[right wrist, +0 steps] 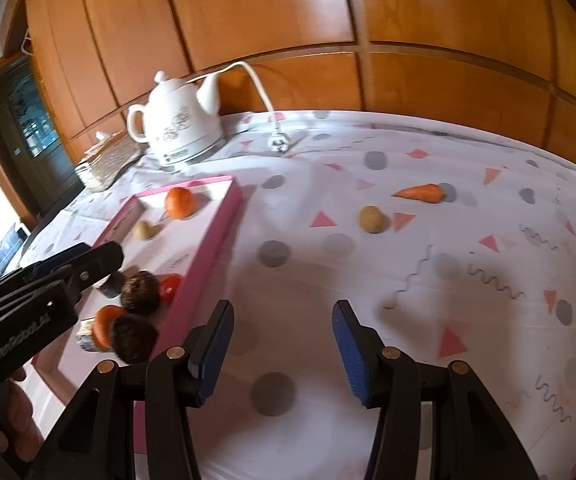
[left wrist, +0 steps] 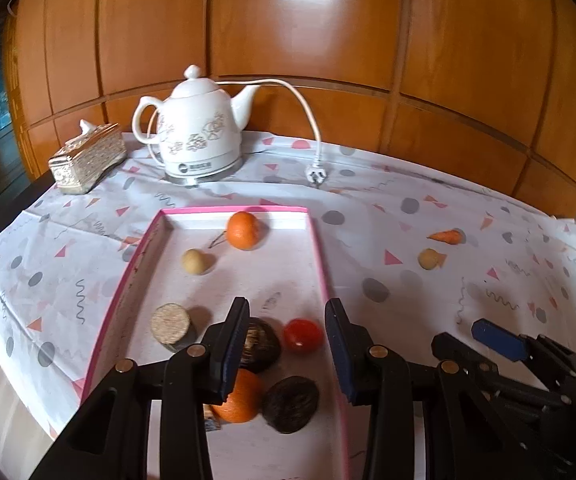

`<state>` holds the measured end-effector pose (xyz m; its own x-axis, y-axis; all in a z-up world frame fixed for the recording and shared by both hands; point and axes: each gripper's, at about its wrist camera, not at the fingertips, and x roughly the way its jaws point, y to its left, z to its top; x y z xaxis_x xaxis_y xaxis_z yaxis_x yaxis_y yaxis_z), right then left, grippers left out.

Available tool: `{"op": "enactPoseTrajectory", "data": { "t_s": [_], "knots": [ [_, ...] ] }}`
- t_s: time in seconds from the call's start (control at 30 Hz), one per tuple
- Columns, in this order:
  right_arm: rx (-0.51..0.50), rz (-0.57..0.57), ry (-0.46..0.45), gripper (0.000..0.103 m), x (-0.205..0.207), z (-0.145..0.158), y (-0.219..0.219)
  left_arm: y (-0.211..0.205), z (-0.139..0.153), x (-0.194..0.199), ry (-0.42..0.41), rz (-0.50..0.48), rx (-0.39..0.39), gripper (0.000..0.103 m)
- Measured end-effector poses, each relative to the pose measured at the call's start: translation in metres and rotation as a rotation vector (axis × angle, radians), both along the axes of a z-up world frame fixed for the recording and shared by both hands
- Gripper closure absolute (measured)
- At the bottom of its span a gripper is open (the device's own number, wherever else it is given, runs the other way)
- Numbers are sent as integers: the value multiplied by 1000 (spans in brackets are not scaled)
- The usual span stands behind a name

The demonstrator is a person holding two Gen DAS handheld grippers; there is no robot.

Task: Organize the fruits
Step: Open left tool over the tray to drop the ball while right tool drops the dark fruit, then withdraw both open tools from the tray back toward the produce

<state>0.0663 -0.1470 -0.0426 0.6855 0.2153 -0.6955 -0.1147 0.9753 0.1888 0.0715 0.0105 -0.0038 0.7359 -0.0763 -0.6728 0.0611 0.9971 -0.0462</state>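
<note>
Both sets of jaws are apart, gripping nothing. The left gripper (left wrist: 286, 344) hangs over the pink-edged white cardboard tray (left wrist: 315, 240) of fruit. The right gripper (right wrist: 284, 344) hangs over the spotted cloth (right wrist: 367, 280), well apart from the orange carrot (right wrist: 421, 193) and small round yellow fruit (right wrist: 371, 219).

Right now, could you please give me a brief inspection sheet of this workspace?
Surface: patterned tablecloth, creased.
Job's things: pink tray holds two oranges, a red fruit, two dark round fruits; carrot and pale round fruit lie outside.
Clutter: tissue box.
Grippers: left gripper jaws open above tray; right gripper jaws open above cloth.
Cables: white kettle cord, unplugged.
Surroundings: wooden panels.
</note>
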Motion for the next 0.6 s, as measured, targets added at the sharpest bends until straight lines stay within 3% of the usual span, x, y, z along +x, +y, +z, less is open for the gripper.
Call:
{"op": "enactPoseTrajectory", "data": {
  "t_s": [0.6],
  "knots": [
    [13, -137, -10, 51, -5, 4, -52, -51, 8, -9, -36, -110, 57, 63]
  ]
}}
